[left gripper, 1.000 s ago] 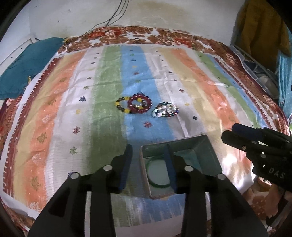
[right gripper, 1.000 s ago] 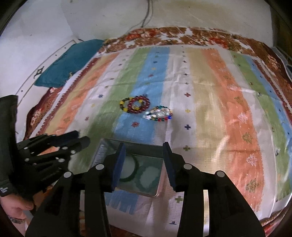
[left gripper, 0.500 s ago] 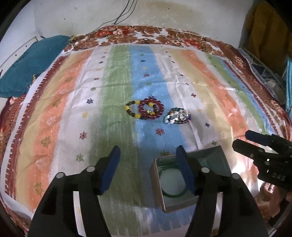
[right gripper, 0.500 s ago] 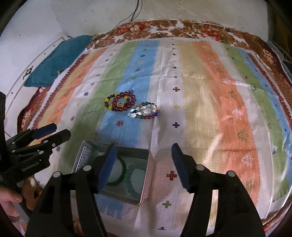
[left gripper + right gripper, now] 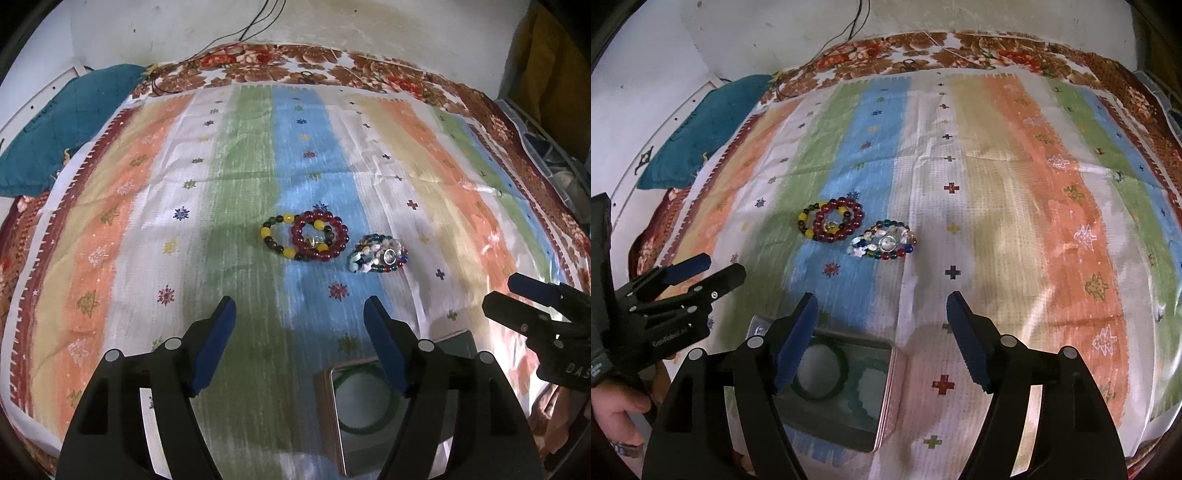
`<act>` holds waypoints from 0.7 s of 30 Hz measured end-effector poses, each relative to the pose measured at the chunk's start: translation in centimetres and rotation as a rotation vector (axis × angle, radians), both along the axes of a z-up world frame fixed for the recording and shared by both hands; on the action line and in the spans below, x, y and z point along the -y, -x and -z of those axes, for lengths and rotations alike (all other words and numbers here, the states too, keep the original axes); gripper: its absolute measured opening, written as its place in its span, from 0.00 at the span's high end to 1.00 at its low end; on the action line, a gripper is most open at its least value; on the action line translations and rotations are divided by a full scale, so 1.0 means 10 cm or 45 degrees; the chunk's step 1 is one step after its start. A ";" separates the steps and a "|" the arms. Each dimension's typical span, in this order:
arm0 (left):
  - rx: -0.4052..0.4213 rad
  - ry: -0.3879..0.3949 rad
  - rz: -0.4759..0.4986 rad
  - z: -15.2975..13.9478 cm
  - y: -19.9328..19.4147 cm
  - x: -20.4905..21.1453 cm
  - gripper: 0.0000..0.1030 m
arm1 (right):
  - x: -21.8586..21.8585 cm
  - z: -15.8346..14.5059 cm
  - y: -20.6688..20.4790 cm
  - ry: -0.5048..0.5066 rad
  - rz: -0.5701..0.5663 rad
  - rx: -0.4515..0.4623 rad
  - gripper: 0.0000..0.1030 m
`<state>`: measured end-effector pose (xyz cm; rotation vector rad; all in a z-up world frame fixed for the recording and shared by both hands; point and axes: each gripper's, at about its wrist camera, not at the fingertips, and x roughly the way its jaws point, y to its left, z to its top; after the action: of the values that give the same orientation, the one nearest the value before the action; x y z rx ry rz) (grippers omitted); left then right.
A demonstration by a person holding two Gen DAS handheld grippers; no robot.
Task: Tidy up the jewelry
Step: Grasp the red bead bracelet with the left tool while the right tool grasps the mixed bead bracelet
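Jewelry in three lots on a striped cloth [image 5: 229, 177]: red bead bracelet [image 5: 320, 236] overlapping a yellow-and-dark bead bracelet [image 5: 275, 236], touching; mixed stone-and-glass bracelet [image 5: 378, 255] just beside them to the right, on the blue stripe. Metal tin [image 5: 849, 384] near the cloth's near edge, holding a dark green bangle [image 5: 820, 373] and a paler green scalloped one [image 5: 866, 395], side by side. Left gripper [image 5: 299, 343] over bare cloth, jaws opening, nothing between them; tin partly behind its right finger. Right gripper [image 5: 881, 339] likewise, jaws opening, empty, left finger overlapping the tin's near corner. Lettering on the right gripper body, seen from the left camera: "DAS", rest cut off. On the left gripper body, seen from the right camera: white print, roughly "GenRobot AI", blurred. Hand [image 5: 617, 410] on the left gripper's handle, dark sleeve above. Teal cushion [image 5: 55, 122] at the far left corner, wires up the wall. Against a second ago: both pairs of jaws wider apart, both cameras closer to the bracelets, tin lower in each view; beads in the same place on the cloth.
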<state>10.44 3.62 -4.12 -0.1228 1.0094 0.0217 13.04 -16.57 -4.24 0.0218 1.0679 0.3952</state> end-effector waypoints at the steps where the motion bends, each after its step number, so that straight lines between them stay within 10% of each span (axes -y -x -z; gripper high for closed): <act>1: -0.003 0.001 -0.003 0.01 -0.02 -0.01 0.31 | 0.00 0.02 -0.04 0.005 0.004 -0.006 0.30; 21: -0.009 0.016 -0.055 0.11 -0.46 -0.19 0.31 | -0.15 0.22 -0.42 0.008 -0.008 -0.086 0.30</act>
<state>15.00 5.53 -5.20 -0.1558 1.0141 0.0555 17.22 -15.07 -6.45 0.0262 1.1359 0.3990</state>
